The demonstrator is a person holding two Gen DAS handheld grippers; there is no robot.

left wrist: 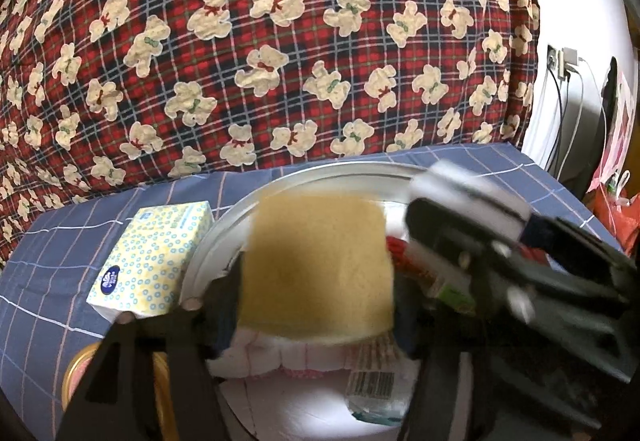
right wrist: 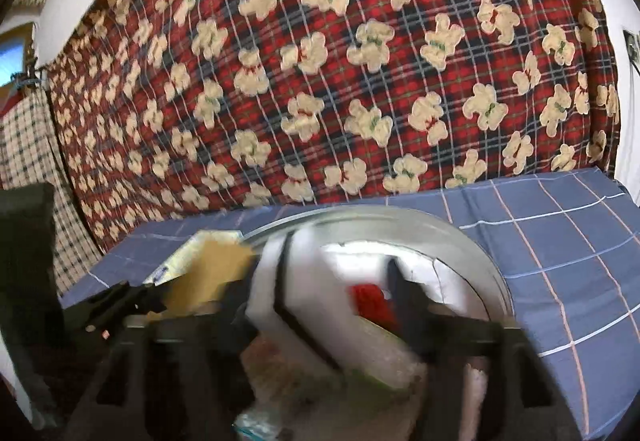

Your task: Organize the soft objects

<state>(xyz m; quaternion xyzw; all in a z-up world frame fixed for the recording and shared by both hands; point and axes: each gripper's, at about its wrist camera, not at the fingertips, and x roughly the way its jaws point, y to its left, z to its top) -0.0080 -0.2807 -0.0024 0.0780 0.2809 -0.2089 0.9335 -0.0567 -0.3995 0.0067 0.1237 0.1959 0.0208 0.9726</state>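
A yellow sponge (left wrist: pixel 320 265) sits between the fingers of my left gripper (left wrist: pixel 318 281), above a round metal tray (left wrist: pixel 320 171); it fills the gap, blurred, and the jaws stand wide, so I read no pressing grip. My right gripper (right wrist: pixel 316 285) stands open around a tilted white block with a black stripe (right wrist: pixel 316 281), also blurred. In the left wrist view that block (left wrist: pixel 468 193) shows at the tip of the right gripper (left wrist: pixel 440 225). The right wrist view has the left gripper (right wrist: pixel 132 301) and the sponge (right wrist: pixel 212 273) at its left. White soft packets (left wrist: pixel 300 361) and a red item (right wrist: pixel 372 299) lie in the tray (right wrist: pixel 460 237).
A yellow dotted tissue pack (left wrist: pixel 152 253) lies left of the tray on a blue checked sheet (left wrist: pixel 60 261). A red plaid quilt with bears (left wrist: pixel 280 41) rises right behind. A gold round rim (left wrist: pixel 76 373) shows at the lower left. Cables hang on the wall (left wrist: pixel 568 101) at the right.
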